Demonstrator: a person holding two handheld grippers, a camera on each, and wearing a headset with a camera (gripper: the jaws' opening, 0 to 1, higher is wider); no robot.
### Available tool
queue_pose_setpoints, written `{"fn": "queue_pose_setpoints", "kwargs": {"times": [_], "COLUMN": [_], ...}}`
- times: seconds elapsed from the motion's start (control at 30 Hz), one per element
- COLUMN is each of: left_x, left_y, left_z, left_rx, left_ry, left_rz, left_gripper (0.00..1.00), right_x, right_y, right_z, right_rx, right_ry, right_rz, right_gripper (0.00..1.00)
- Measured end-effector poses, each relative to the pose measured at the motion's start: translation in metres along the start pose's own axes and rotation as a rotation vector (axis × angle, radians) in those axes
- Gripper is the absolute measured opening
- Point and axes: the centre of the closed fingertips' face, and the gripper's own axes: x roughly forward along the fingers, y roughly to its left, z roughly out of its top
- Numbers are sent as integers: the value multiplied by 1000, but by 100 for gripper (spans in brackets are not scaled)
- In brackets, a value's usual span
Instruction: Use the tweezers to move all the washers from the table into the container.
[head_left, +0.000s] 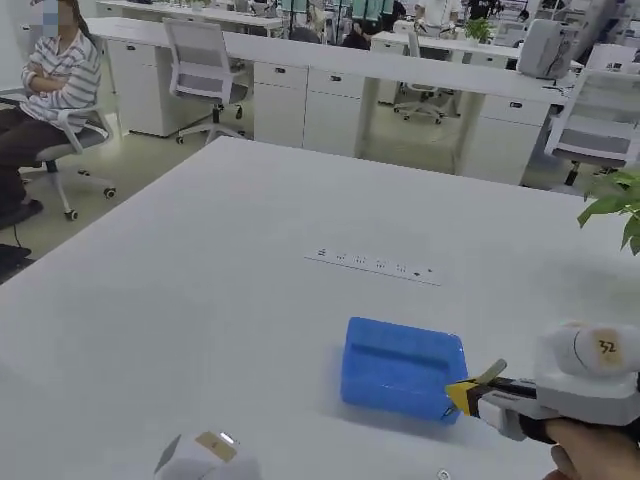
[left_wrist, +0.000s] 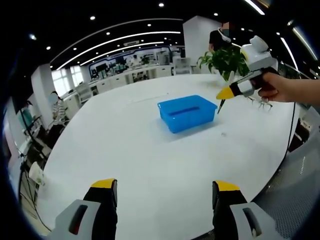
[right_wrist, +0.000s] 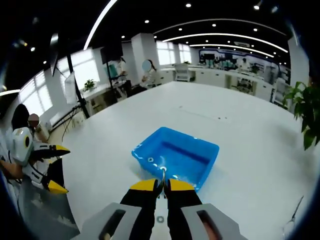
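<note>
Blue rectangular plastic container (head_left: 403, 370) rests on the broad white desk (head_left: 200, 300), toward 5 o'clock in the head view. The right gripper (right_wrist: 162, 185), black with yellow tips, comes in at the container's 4 o'clock corner in that view, its jaws clenched together on slim metal tweezers (right_wrist: 163, 176). In the right gripper view the tweezers point to 12 o'clock, with their tips over the container's near rim. Whether the tips carry anything is too small to tell. The left gripper (left_wrist: 165, 186) is off at the container's 7 o'clock in the head view, well apart from it, jaws spread wide and grasping nothing. One small silver ring washer (right_wrist: 150, 160) lies inside the container near its 9 o'clock corner in the right gripper view. Another washer (right_wrist: 160, 219) lies on the desk outside, at 6 o'clock from the container and below the right gripper's jaws.
</note>
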Motion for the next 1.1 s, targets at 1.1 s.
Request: {"fn": "queue_pose_setpoints", "kwargs": {"times": [1.1], "left_x": [0], "left_y": [-1], "left_z": [-3], "left_rx": [0], "left_ry": [16], "left_rz": [-2], "left_gripper": [79], "right_x": [13], "right_y": [-5], "right_z": [-58], "right_rx": [-20], "right_ry": [143], "right_rz": [-28], "right_gripper": [4]}}
